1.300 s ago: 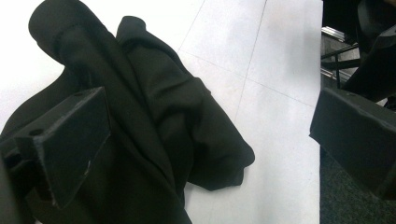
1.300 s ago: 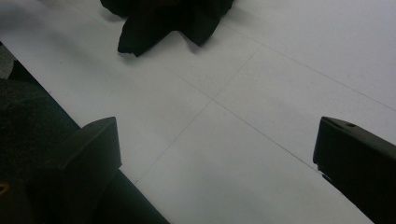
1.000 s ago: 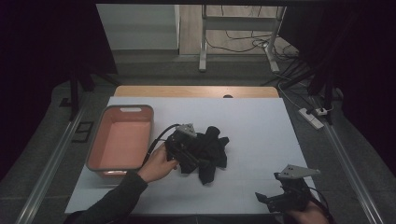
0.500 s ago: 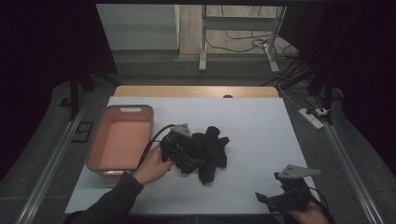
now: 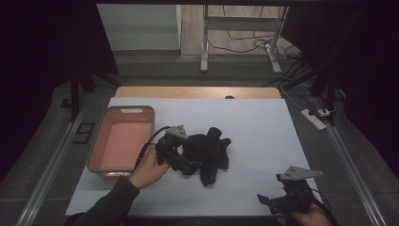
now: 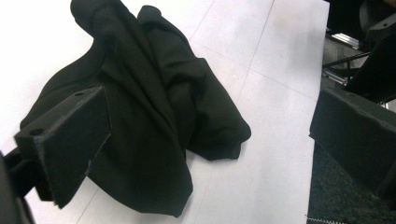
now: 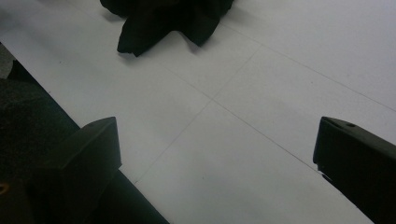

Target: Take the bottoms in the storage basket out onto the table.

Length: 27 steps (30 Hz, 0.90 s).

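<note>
On the white desk (image 5: pixel 263 127), left side: a pink tray (image 5: pixel 121 141) (grey rim). Behind the desk, on the floor: cables (image 5: pixel 244 44) and a power strip (image 5: pixel 314 118).

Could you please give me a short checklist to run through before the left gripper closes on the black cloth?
1. Left gripper jaws open: ok.
2. Black cloth between those jaws: ok; one jaw lies against it, the other stands clear.
3. Cloth free of other things on the white table: ok.
4. Pink tray beside the cloth, bare inside: ok.
5. Right gripper open, apart from the cloth: ok.
6. Layers the grip would catch: cannot tell.
</note>
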Tool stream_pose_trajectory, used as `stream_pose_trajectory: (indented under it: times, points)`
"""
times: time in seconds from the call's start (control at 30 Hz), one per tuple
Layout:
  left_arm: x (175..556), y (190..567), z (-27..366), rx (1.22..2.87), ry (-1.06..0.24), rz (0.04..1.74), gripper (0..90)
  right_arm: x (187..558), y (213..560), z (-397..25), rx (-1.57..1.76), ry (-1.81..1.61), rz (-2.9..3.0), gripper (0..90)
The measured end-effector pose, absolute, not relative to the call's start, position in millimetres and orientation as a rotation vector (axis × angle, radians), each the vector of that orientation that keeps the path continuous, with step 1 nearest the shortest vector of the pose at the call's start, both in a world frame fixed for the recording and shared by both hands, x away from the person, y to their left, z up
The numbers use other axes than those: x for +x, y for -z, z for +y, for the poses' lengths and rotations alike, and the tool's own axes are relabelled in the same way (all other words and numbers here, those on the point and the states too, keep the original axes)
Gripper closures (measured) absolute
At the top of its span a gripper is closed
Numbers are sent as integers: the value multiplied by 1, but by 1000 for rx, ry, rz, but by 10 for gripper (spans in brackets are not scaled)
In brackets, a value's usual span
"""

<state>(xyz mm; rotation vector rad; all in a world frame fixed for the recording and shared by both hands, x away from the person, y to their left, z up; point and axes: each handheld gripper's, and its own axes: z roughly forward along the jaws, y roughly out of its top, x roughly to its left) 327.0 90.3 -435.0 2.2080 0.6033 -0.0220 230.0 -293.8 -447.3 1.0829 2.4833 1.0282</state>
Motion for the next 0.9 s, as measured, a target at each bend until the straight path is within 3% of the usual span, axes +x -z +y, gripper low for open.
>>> stream_pose_trajectory:
  times: [0.9]
  points:
    - [316,434,115,2199,-14,669,1,230,447,-293,1082,-1025,2485,10]
